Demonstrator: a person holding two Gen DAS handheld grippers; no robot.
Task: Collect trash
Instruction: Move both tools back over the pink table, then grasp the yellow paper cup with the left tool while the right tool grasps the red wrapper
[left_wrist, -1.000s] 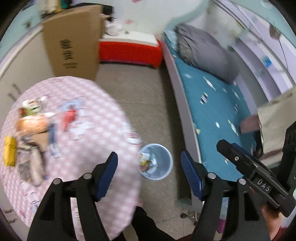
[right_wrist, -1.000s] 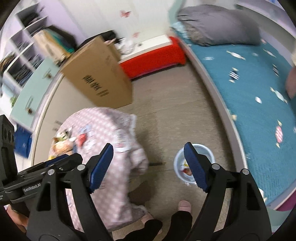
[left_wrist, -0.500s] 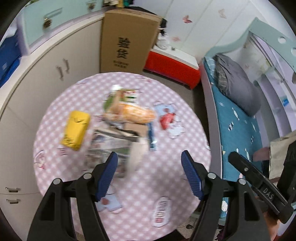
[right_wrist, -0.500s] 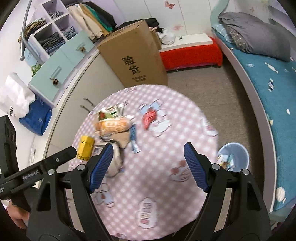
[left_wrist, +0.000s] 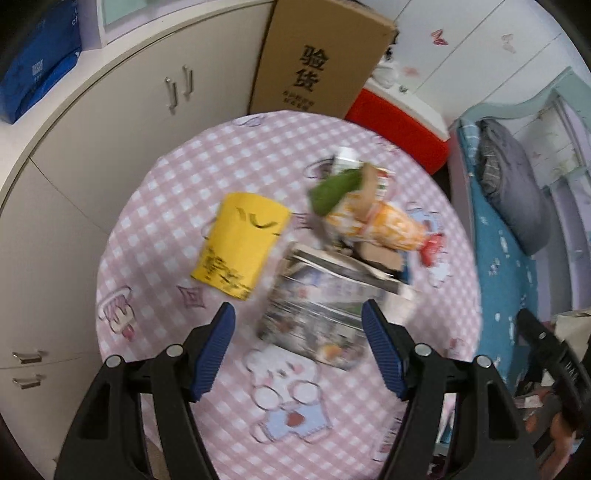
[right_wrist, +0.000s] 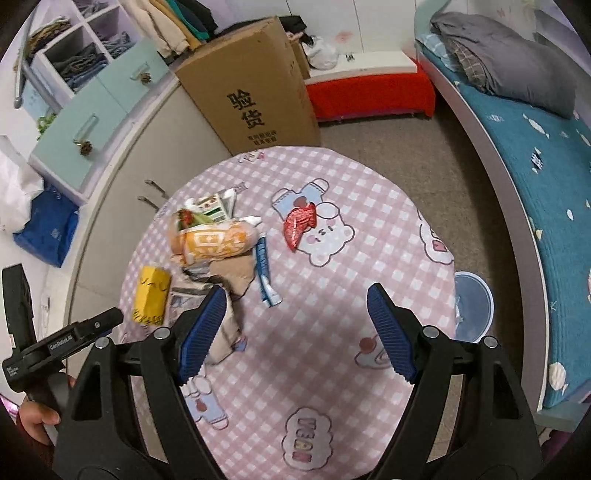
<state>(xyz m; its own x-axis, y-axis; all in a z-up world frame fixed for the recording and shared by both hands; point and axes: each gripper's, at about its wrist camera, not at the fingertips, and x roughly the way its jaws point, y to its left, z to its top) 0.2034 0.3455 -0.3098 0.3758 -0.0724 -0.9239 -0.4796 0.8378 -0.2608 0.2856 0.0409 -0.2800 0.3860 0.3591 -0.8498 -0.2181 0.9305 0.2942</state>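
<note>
Bare tablecloth (right_wrist: 332, 332) right of the wrapper heap (right_wrist: 210, 254); cardboard box (right_wrist: 255, 92) behind the table

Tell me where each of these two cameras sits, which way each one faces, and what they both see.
Left wrist: on the left gripper, looking steeply down at the yellow packet and wrapper pile on the pink checked table; its open blue-padded fingers and, at right, the other gripper show.
Right wrist: on the right gripper, angled down over the table toward the red wrapper, bin and bed; a hand holding the left gripper shows.
Shared: table, trash, cardboard box.
</note>
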